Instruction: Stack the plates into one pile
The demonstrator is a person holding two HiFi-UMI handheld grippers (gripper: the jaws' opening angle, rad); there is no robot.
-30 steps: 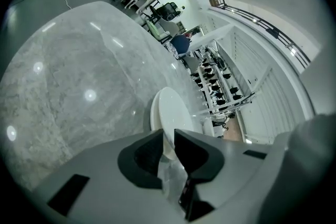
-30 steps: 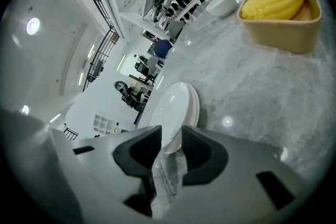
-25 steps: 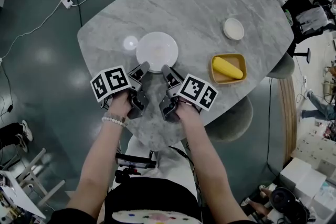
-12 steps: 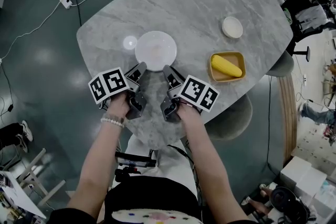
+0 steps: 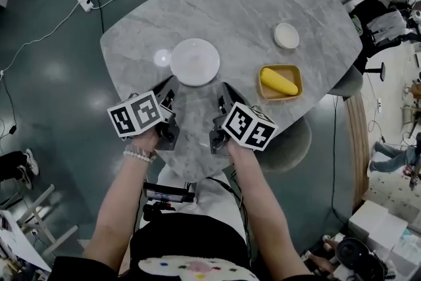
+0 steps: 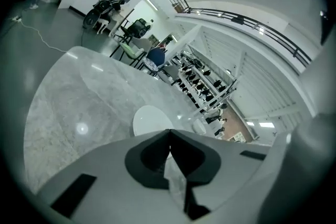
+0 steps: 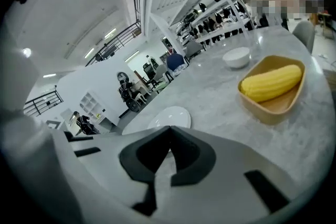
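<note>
A large white plate (image 5: pixel 195 62) lies on the grey marble table (image 5: pixel 250 3), at the near left. A small white dish (image 5: pixel 286 35) sits apart at the far right. My left gripper (image 5: pixel 170 87) hovers just short of the plate's near left rim. My right gripper (image 5: pixel 225 90) hovers by its near right rim. Neither touches it. In the left gripper view the jaws (image 6: pixel 169 131) have closed tip to tip on nothing, with the plate (image 6: pixel 151 120) beyond them. The right gripper view shows the same: jaws (image 7: pixel 169 128) together and empty, the plate (image 7: pixel 171 117) ahead.
A wooden tray (image 5: pixel 295 94) holding a yellow corn cob (image 5: pixel 279 81) stands right of the plate, near the table's right edge. Both also show in the right gripper view, tray (image 7: pixel 278 107) and corn (image 7: pixel 273 83). A chair (image 5: pixel 293 141) sits under the near right edge. Cables cross the floor at left.
Both grippers have lifted and drawn back a little from the plate's near rim, rolling as they rose. Their jaws, spread before, are now closed. The plate stays on the table.
</note>
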